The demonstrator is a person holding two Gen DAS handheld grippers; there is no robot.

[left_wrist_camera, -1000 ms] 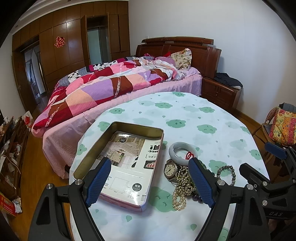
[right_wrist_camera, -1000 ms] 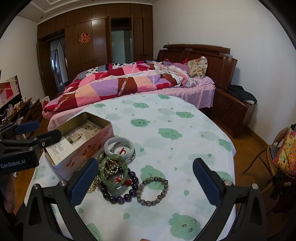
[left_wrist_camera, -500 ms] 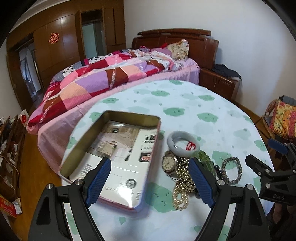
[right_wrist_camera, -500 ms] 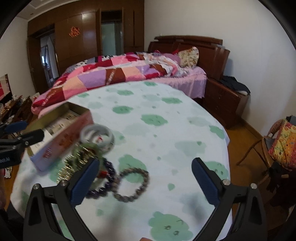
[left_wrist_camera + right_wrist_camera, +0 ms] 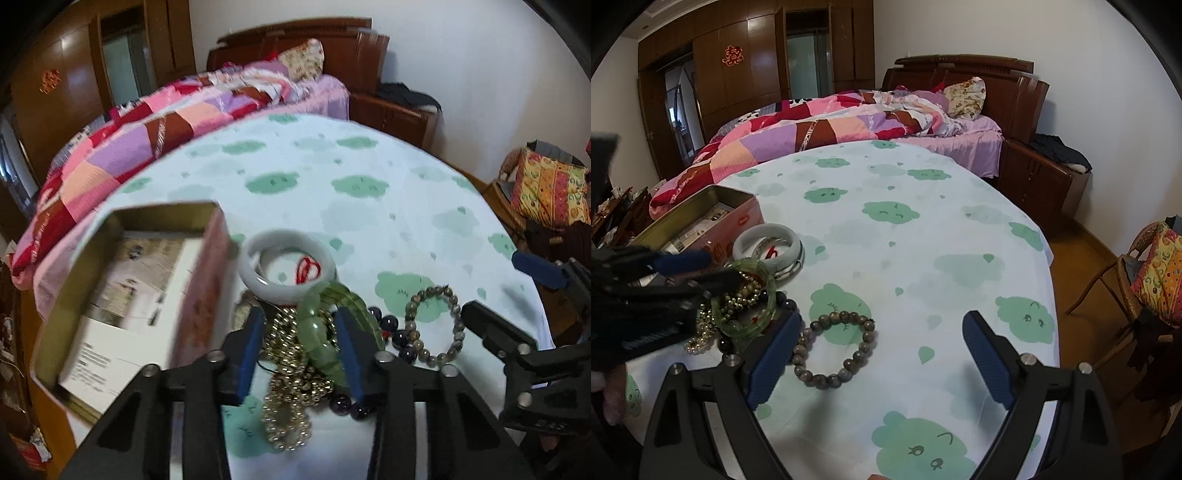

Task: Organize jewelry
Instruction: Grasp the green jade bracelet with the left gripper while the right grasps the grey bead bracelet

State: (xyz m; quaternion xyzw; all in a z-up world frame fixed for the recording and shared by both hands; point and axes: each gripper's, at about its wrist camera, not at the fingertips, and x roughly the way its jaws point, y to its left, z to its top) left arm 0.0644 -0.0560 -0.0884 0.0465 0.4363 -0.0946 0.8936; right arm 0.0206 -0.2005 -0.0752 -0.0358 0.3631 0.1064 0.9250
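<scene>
A pile of jewelry lies on the cloud-print tablecloth next to an open tin box (image 5: pixel 122 280) (image 5: pixel 701 218). My left gripper (image 5: pixel 299 332) (image 5: pixel 713 269) is low over the pile, its jaws half closed around a green jade bangle (image 5: pixel 317 332) (image 5: pixel 753 310) and a gold bead chain (image 5: pixel 288 369), not clamped. A white jade bangle (image 5: pixel 284 262) (image 5: pixel 768 243) lies just beyond. A grey-brown bead bracelet (image 5: pixel 436 325) (image 5: pixel 834 347) lies to the right. My right gripper (image 5: pixel 882 354) (image 5: pixel 517 295) is open and empty, its left finger beside the bead bracelet.
Dark purple beads (image 5: pixel 399 332) lie between the green bangle and the bead bracelet. A bed with a patchwork quilt (image 5: pixel 831 125) stands behind the round table (image 5: pixel 923 221). A wicker chair with a bright cushion (image 5: pixel 1156 273) stands at the right.
My left gripper has dropped forward onto the jewelry pile and narrowed its jaws around the green bangle and chain. My right gripper has moved in towards the bead bracelet.
</scene>
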